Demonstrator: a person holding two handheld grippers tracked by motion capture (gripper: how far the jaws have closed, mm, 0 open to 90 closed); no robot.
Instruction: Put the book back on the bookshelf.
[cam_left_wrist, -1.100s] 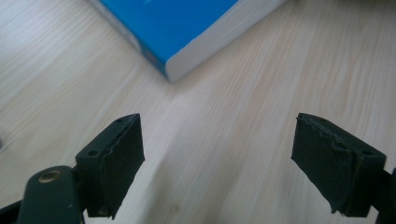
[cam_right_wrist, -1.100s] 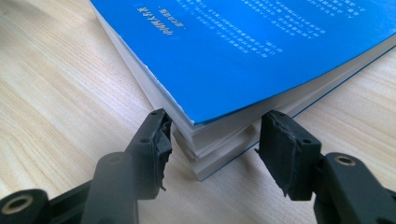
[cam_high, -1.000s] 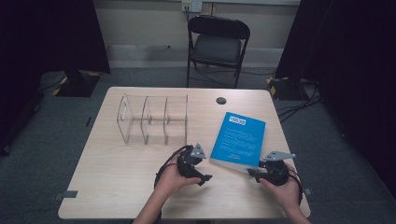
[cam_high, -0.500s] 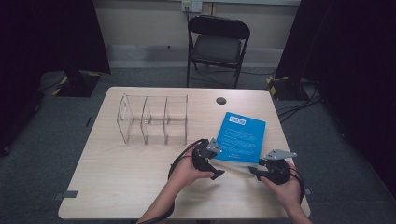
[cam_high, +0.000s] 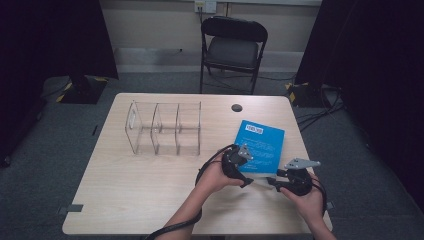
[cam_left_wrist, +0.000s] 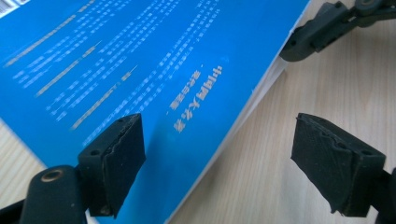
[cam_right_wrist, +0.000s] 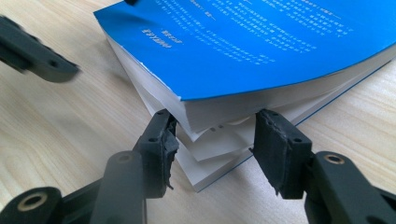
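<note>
A blue paperback book (cam_high: 261, 146) lies flat on the right half of the wooden table (cam_high: 150, 195). My left gripper (cam_high: 245, 179) is at its near left corner. In the left gripper view the left gripper (cam_left_wrist: 233, 163) stands open, one jaw over the blue cover (cam_left_wrist: 140, 70), the other over bare wood. My right gripper (cam_high: 274, 181) points at the book's near edge. In the right gripper view the right gripper (cam_right_wrist: 215, 149) is open, its jaws on either side of the splayed page corner (cam_right_wrist: 219, 135), under the blue cover (cam_right_wrist: 261, 42).
A clear acrylic organizer (cam_high: 165, 130) with three compartments stands at the table's left centre. A small black disc (cam_high: 237, 107) sits near the far edge. A black folding chair (cam_high: 232, 45) stands behind the table. Dark curtains hang on both sides.
My left gripper has travelled right, from bare table to the book's near left corner. The right gripper has edged slightly toward the book's near edge.
</note>
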